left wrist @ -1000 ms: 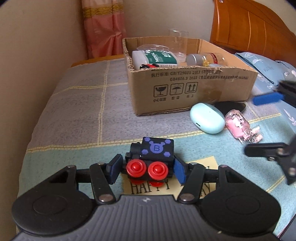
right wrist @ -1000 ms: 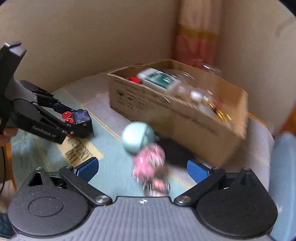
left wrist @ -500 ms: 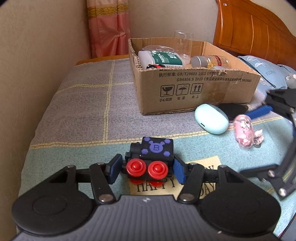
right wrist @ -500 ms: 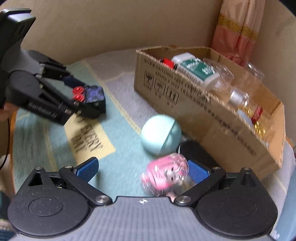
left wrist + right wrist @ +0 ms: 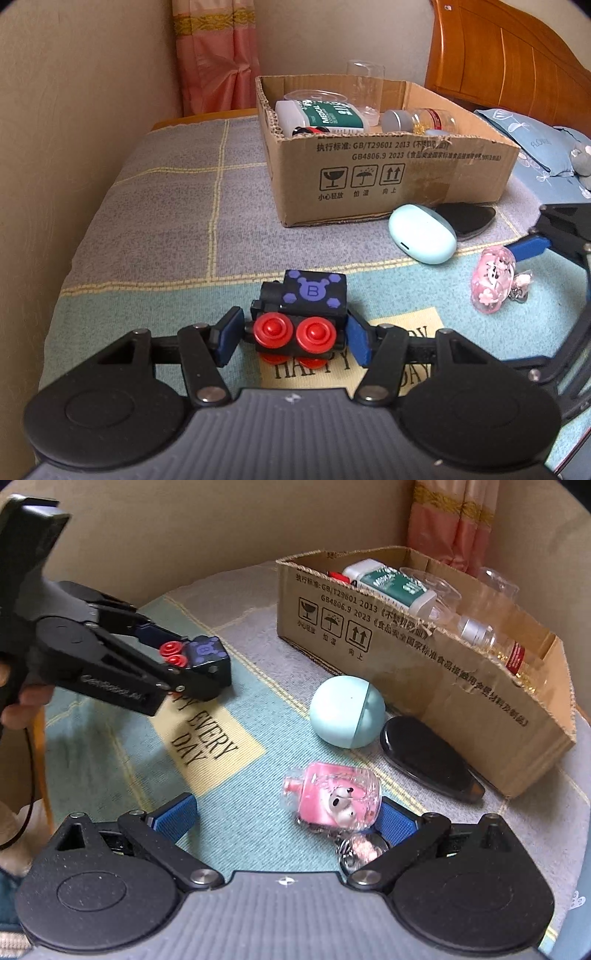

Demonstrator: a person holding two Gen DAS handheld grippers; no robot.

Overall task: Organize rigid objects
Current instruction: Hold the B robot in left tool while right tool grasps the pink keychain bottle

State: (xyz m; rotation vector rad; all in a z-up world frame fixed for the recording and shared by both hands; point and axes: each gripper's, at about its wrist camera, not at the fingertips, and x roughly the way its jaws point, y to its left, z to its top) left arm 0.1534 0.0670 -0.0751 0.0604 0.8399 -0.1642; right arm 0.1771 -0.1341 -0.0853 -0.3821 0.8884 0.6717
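A black toy block (image 5: 303, 314) with red buttons and purple marks sits on the mat between the pads of my left gripper (image 5: 293, 338). The right pad touches it and the left pad stands slightly off. It also shows in the right wrist view (image 5: 201, 661). My right gripper (image 5: 286, 818) is open and low over the mat. A pink clear keychain case (image 5: 334, 797) lies between its fingers, against the right pad, and shows in the left wrist view (image 5: 493, 280). A mint egg-shaped case (image 5: 347, 710) and a flat black case (image 5: 428, 757) lie beside the cardboard box (image 5: 424, 657).
The box (image 5: 388, 181) holds a white and green bottle (image 5: 321, 118), clear cups and a pill bottle (image 5: 417, 120). A wall runs along the left. A wooden headboard (image 5: 509, 66) and blue pillow (image 5: 535, 147) are at the right. The mat has a yellow printed patch (image 5: 207, 738).
My right gripper has dropped and moved in around the pink keychain case, which now lies between its fingers. My left gripper stays at the toy block.
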